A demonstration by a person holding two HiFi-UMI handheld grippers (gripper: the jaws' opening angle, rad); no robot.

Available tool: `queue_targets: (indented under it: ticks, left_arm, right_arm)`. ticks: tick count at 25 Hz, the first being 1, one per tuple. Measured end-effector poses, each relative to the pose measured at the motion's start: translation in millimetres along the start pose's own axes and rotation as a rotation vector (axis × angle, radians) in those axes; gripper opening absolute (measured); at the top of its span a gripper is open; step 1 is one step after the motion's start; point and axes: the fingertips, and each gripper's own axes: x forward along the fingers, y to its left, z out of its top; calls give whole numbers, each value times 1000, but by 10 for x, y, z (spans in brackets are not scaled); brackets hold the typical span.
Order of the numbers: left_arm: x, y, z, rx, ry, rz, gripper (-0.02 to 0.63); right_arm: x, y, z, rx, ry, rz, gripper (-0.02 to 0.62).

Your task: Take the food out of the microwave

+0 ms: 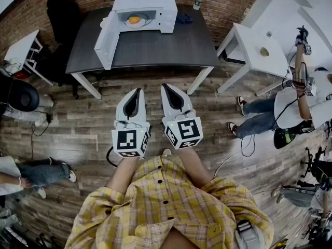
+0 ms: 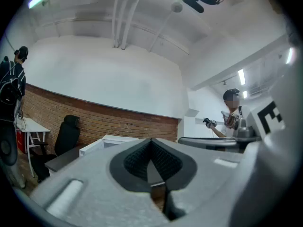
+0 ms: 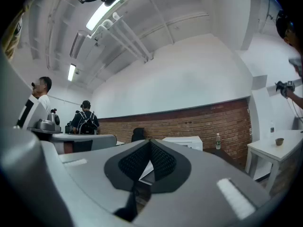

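Note:
A white microwave (image 1: 148, 9) stands on the dark table (image 1: 155, 48) with its door (image 1: 108, 38) swung open to the left. Inside it, yellow-orange food (image 1: 134, 19) lies on a plate. My left gripper (image 1: 136, 91) and right gripper (image 1: 167, 86) are side by side in front of my chest, well short of the table's front edge, both pointing at it. Each is shut with nothing between its pads. In the left gripper view, the left gripper (image 2: 151, 140) has the microwave (image 2: 106, 143) beyond it. The right gripper (image 3: 150, 141) also faces the microwave (image 3: 187, 142).
A water bottle (image 1: 197, 0) and a dark blue object (image 1: 183, 19) sit on the table right of the microwave. A black chair (image 1: 62, 12) stands at the back left, a white side table (image 1: 254, 51) at the right. A seated person (image 1: 282, 108) and floor cables (image 1: 236, 154) are at the right.

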Motion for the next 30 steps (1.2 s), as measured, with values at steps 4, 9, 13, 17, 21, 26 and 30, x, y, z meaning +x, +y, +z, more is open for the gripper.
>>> queue_targets:
  ticks: [4,9,13,17,21,26,30]
  left_arm:
    - [76,-39,-6,6,2,6,0]
    - [177,-128,-42,9,8,26,0]
    - [274,-213,-92,9,0,40,0]
    - [385,-321,-147,13,-5,53,-2]
    - [493,-439,-166,23,-12,72,-2]
    - [572,-478,-227,23,-10,103,-2]
    - [684,-417,-301,23,1,124,-2]
  right_arm:
    - [-12,-73,-10,2,-1,8,3]
    - [-20,-244,-8,18,-7,13,2]
    - [-14,-381,-32,29,-15,24,3]
    - [-17,-525,-57,24,-19,47,3]
    - [-5,-704,-32,25,-25,65,3]
    - [43,-860,-86,42,-26,81,3]
    - [163,-912,-153,55,-21,90,3]
